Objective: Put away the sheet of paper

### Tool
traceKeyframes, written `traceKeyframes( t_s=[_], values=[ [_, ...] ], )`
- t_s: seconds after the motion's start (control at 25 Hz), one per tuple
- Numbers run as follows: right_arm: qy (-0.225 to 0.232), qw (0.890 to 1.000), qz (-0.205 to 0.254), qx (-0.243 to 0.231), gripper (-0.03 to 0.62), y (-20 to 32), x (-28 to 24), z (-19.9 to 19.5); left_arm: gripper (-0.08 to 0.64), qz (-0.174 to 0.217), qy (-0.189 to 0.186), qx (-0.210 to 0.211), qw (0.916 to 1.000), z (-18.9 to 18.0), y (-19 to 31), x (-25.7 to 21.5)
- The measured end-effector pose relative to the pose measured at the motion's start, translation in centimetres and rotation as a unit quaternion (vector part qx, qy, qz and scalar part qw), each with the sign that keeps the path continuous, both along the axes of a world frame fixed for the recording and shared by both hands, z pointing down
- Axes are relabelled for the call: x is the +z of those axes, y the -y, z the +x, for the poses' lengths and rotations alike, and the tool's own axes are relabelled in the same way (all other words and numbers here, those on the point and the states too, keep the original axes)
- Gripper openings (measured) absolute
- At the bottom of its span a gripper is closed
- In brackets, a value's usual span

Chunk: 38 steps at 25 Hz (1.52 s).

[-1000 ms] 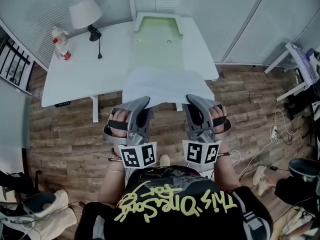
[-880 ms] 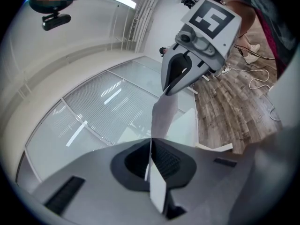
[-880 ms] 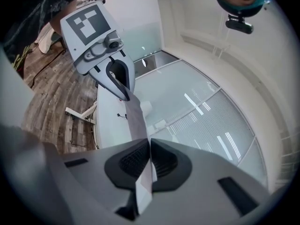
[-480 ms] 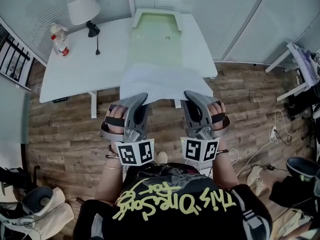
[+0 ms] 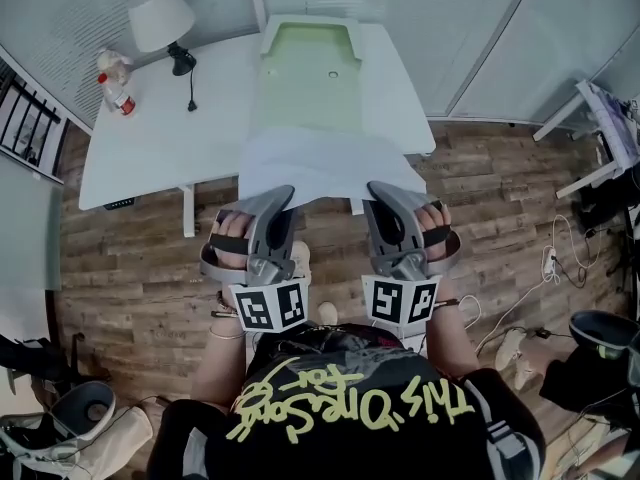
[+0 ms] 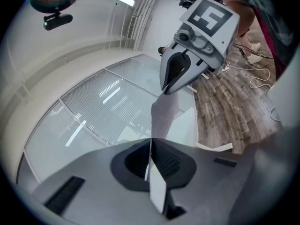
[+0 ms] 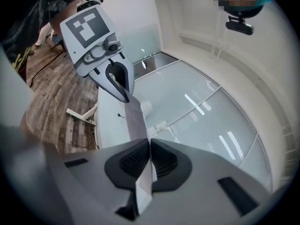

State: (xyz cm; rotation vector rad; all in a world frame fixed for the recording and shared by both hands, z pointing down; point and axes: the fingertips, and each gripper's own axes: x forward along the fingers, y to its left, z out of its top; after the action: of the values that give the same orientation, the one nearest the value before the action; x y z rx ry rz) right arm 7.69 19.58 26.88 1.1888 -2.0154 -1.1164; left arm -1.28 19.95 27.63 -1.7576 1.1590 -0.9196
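Note:
A white sheet of paper [image 5: 320, 166] hangs stretched between both grippers over the near edge of the white table [image 5: 160, 138]. My left gripper [image 5: 286, 194] is shut on the sheet's near left corner. At its near right corner my right gripper [image 5: 374, 190] is shut on it too. In the left gripper view the paper [image 6: 161, 118] runs edge-on from my jaws to the right gripper [image 6: 165, 91]. The right gripper view shows the paper [image 7: 136, 121] reaching across to the left gripper [image 7: 126, 97]. A pale green open folder [image 5: 308, 76] lies on the table beyond the sheet.
A white lamp [image 5: 158, 18] and a spray bottle [image 5: 113, 80] stand at the table's far left, with a black cord [image 5: 190, 93] beside them. Wooden floor [image 5: 130, 268] surrounds the table. Cables [image 5: 560, 258] lie on the floor at right, shoes [image 5: 70, 428] at lower left.
Both grippers and the sheet have shifted slightly toward the person; the view has drifted a little. The grips are unchanged.

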Motion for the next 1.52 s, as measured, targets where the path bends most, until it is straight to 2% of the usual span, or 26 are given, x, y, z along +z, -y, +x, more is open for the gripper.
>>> traceKeyframes(
  t_s=[0.52, 1.04, 1.52],
  values=[
    [0.002, 1.0, 0.003, 0.004, 0.009, 3.6, 0.7, -0.4, 0.008, 0.015, 0.001, 0.008, 0.9999, -0.4, 4.2, 0.1],
    [0.0, 1.0, 0.0, 0.005, 0.009, 8.8, 0.8, -1.1, 0.008, 0.002, 0.0, 0.017, 0.9999, -1.1, 9.3, 0.5],
    [0.012, 0.999, -0.024, 0.02, 0.009, 13.6, 1.2, -1.0, 0.008, -0.026, 0.0, 0.036, 0.999, -1.0, 13.9, 0.9]
  ],
)
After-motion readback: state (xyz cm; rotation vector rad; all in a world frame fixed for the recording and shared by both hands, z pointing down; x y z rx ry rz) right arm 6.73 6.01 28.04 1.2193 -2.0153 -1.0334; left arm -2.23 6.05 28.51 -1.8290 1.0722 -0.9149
